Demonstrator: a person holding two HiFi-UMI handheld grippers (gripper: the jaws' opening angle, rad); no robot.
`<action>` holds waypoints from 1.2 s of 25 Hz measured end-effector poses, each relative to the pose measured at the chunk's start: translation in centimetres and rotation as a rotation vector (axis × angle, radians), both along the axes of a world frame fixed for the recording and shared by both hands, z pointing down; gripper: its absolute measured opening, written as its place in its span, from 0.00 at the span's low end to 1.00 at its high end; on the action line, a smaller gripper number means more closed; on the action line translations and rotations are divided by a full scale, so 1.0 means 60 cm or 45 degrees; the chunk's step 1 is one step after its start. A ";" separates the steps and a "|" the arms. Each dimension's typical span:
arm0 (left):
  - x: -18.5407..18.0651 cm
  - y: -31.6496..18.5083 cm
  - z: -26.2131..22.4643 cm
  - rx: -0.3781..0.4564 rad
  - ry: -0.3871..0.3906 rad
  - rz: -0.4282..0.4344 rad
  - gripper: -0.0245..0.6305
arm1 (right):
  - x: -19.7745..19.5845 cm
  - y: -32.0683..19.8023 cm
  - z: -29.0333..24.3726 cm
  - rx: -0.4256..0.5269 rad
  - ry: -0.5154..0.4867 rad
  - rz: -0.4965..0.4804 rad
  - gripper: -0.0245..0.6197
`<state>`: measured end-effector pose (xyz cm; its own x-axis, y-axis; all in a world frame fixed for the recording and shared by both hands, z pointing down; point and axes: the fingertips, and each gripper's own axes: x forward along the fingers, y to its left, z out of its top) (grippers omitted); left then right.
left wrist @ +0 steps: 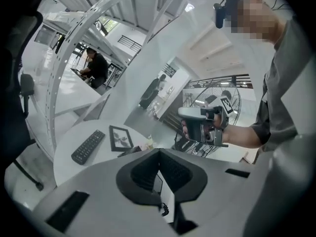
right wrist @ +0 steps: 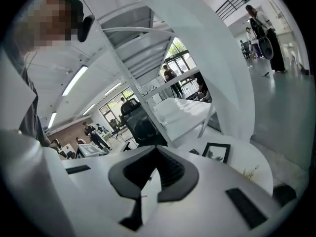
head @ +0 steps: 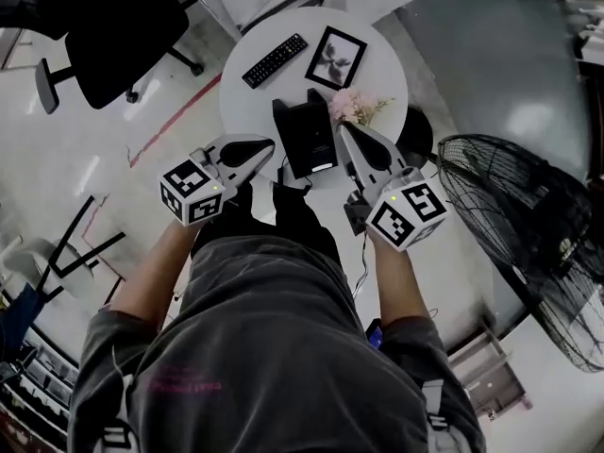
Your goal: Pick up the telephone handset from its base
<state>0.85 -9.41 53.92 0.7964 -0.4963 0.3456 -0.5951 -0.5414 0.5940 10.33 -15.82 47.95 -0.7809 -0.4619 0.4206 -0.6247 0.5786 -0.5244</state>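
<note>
The black telephone (head: pixel 307 138) stands near the front edge of the round white table (head: pixel 387 64), with its handset resting on the base. My left gripper (head: pixel 266 147) is shut and empty, its tips just left of the phone. On the phone's right side my right gripper (head: pixel 345 132) is also shut and empty. In the left gripper view the shut jaws (left wrist: pixel 159 152) hide most of the phone, and the right gripper's body (left wrist: pixel 202 125) shows beyond them. The right gripper view has its shut jaws (right wrist: pixel 158 148) covering the phone.
On the table behind the phone lie a black remote (head: pixel 275 60), a framed picture (head: pixel 336 57) and pale flowers (head: pixel 353 107). A standing fan (head: pixel 524 225) is close on the right, a black office chair (head: pixel 118 36) at the far left. Other people stand in the distance.
</note>
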 end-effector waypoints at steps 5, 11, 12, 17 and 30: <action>0.022 0.024 0.066 -0.078 -0.016 -0.089 0.06 | 0.007 0.005 0.042 -0.043 0.005 -0.103 0.07; 0.032 0.046 0.137 -0.142 -0.024 -0.154 0.06 | 0.020 0.018 0.080 -0.077 0.034 -0.150 0.07; 0.033 0.049 0.147 -0.152 -0.021 -0.162 0.06 | 0.023 0.021 0.085 -0.082 0.040 -0.154 0.07; 0.036 0.055 0.197 -0.208 0.035 -0.205 0.07 | 0.034 0.038 0.113 -0.111 0.072 -0.170 0.07; 0.057 0.047 0.260 -0.308 0.197 -0.145 0.22 | 0.041 0.075 0.169 -0.174 0.110 -0.173 0.07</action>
<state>4.27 -6.56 69.52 0.7928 -0.5036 0.3435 -0.5362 -0.3080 0.7859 12.78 -11.33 58.08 -0.7906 -0.2888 0.5399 -0.5916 0.5878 -0.5518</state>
